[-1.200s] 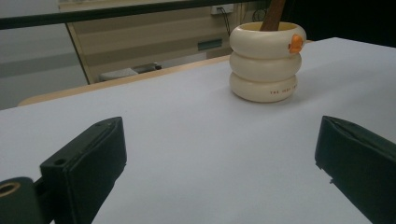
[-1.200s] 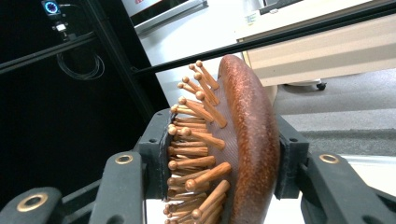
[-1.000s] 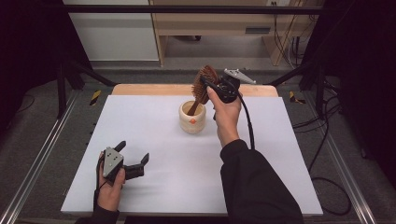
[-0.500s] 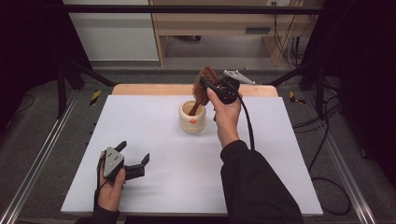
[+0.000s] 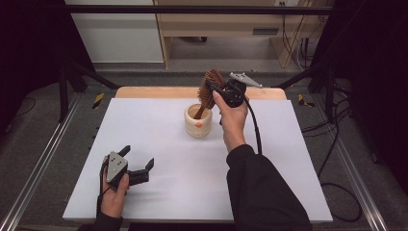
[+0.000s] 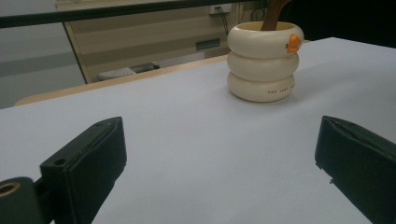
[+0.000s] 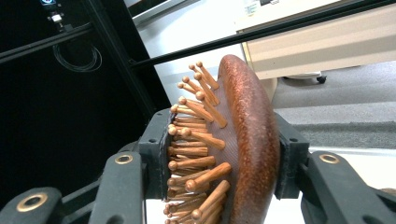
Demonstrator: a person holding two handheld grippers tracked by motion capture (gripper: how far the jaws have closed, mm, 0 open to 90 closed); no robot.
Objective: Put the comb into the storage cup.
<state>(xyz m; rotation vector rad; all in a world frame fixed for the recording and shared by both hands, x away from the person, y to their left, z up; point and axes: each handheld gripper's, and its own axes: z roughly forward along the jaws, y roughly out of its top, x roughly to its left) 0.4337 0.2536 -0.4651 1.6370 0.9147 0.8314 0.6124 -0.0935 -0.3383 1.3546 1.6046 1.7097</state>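
White desk (image 5: 159,125) carries a cream ringed cup (image 5: 198,120) near its far edge. Well to the near left of the cup, the left claw (image 5: 139,166) rests on the desk, its jaws wide apart with nothing between them. Just above the cup, the right claw (image 5: 211,91) is clamped on the head of a wooden hairbrush (image 5: 208,89), whose handle stands tilted inside the cup.

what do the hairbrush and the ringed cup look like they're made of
Hairbrush: looks like wood, a reddish-brown back with a speckled, slightly glossy finish; its pins are lighter wood with rounded tips, set in what seems a darker cushion. Ringed cup: probably glazed ceramic or smooth plastic, cream with a soft sheen, three stacked rings, a small orange figure at the rim.
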